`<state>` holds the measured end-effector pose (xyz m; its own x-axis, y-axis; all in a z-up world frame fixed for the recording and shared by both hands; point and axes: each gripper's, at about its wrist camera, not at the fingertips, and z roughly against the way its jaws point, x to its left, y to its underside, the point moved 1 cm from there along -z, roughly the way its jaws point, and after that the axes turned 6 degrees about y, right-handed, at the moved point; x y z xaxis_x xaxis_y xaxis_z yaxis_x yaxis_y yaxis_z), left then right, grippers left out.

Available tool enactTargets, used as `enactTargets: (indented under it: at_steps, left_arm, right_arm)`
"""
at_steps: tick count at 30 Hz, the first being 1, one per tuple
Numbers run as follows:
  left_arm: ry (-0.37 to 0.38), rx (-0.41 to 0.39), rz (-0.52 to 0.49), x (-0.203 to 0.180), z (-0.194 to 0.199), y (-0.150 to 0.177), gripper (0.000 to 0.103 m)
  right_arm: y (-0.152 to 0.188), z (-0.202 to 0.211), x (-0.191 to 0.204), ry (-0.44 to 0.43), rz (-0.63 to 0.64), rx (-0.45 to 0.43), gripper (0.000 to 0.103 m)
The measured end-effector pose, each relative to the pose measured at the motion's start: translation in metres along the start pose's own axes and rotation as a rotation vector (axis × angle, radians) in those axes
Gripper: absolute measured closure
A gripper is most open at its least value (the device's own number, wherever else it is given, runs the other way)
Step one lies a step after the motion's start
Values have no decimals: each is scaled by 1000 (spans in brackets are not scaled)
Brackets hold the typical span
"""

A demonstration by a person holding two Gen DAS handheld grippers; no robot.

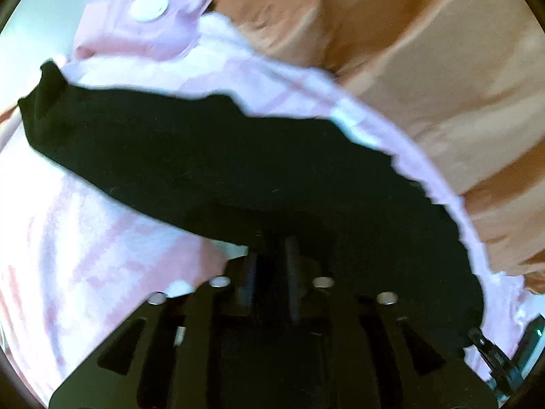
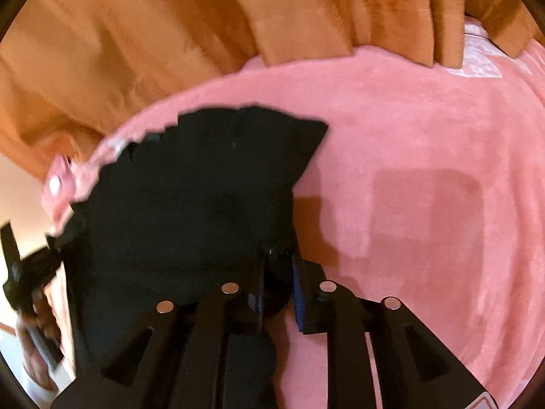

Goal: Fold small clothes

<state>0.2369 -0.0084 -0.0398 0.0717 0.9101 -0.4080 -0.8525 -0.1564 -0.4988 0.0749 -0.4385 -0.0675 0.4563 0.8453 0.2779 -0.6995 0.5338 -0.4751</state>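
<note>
**Black garment held at two edges**

Orange curtains [image 2: 170, 34] hang behind a pink blanket [image 2: 425, 170]. On it lies the black garment [image 2: 190, 204]. Left tongs [image 1: 272, 255] and right tongs [image 2: 277, 272], both nearly closed, each pinch its near edge.

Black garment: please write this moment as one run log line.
black garment | on pink blanket | left gripper shut on it | right gripper shut on it

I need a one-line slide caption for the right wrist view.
Right gripper pinches a black garment on pink fleece.
</note>
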Motion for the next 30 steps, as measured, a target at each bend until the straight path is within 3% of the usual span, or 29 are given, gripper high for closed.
enactTargets:
  at_steps: [2,3,4,6,7,9,11,13,15,18,20,22,23,24,25,27,29,30]
  left_arm:
    - [15,-17,-41,-13,3,2,46]
    - [11,-16,-58,-19,-1,4,42]
    - [-17,-3,-81,-24,-11,7,41]
    - [-69,38,-101,-27,-29,10,41]
    - [-114,48,-95,-27,-33,11,46]
    - [-158,-49,-77,-28,-15,4,48]
    - [-193,-169,-92,-32,10,-7,38]
    - [-235,-260,-149,-38,25,-11,37]
    - [-176,-217,-172,-42,21,-10,35]
    - [-38,-16,-158,-50,-19,3,35]
    - [-36,54,-169,-54,-42,12,35]
    - [-83,93,-177,-57,-67,18,43]
    - [-98,73,-189,-56,-65,17,53]
    - [-103,56,-214,-61,-65,15,67]
    - [-78,64,-237,-66,-66,12,97]
    - [-39,16,-213,-71,-54,4,99]
    - [-74,-54,-261,-78,-40,-3,99]
    - [-94,-77,-268,-77,-36,-6,99]
  right_arm:
    - [-14,9,1,-1,-17,-68,67]
    - [-19,15,2,6,-21,-99,51]
    - [-25,19,0,8,-26,-130,44]
    - [-38,14,0,-3,-36,-145,44]
    - [-42,9,-2,-1,-44,-133,44]
    - [-45,-3,-6,-1,-68,-107,44]
    - [-44,-17,-12,-16,-90,-66,44]
    - [-43,-25,-15,-31,-90,-35,44]
    - [-44,-35,-14,-50,-93,-18,43]
    - [-51,-39,-14,-80,-105,-28,43]
    - [-57,-37,-15,-130,-125,-44,43]
    - [-60,-39,-12,-154,-114,-49,46]
    - [-62,-43,-6,-154,-73,-43,52]
    - [-64,-43,-3,-148,-43,-43,82]
    - [-66,-41,3,-142,0,-48,96]
    - [-71,-25,11,-212,2,-108,97]
    - [-77,-9,17,-244,25,-175,97]
    - [-77,-10,17,-218,46,-186,97]
